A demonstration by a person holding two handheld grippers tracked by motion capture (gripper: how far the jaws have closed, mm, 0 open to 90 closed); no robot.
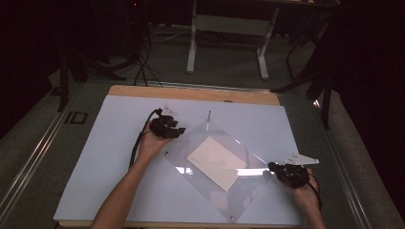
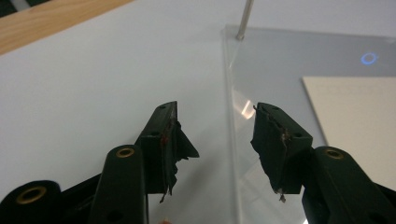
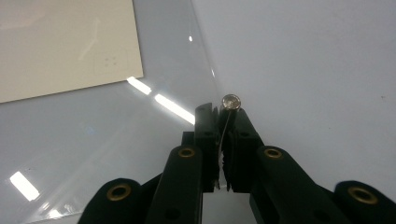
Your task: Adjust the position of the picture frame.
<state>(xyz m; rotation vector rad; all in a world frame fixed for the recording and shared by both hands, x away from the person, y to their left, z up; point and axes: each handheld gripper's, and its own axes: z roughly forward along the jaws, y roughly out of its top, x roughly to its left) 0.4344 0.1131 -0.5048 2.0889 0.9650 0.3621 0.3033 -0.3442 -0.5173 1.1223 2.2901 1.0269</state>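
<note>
White counter: one clear acrylic sheet lies flat, one cream card at its centre. Right tongs clench the sheet's corner by one metal stud. Left tongs are released, straddling its edge; the edges are faint.

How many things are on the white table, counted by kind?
Clear plastic sheet: 1
Cream paper card: 1
Metal pin: 1
Hand-held gripper: 2, left and right
Total: 5
</note>
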